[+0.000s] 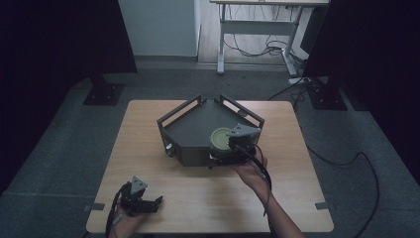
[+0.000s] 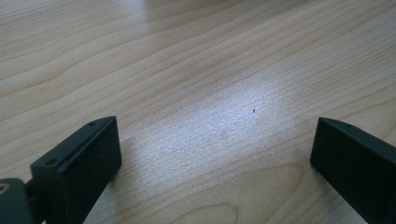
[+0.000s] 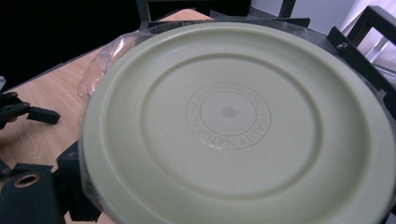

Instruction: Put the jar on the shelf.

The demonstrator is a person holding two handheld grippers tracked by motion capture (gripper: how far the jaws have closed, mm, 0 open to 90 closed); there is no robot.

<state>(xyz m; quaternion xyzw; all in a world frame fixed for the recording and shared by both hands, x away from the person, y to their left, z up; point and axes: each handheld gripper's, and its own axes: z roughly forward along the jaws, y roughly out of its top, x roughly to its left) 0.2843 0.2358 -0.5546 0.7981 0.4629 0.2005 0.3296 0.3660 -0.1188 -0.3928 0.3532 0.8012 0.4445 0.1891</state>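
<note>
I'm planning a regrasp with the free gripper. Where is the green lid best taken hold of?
At its rim. The green lid is a flat, shallow disc on the dark tray, so open jaws should pinch its raised edge, likely from the tray's open near side, beside the right gripper.

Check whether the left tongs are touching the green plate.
Apart. The high view shows the left tongs at the table's near left corner, bare wood between them and the green plate over the dark tray.

The table [image 1: 148,148] is left bare from 7 to 9 o'clock. The centre is taken up by the dark railed tray [image 1: 193,134], with passage blocked at 12 and 3 o'clock by its raised rails [image 1: 245,113].
</note>
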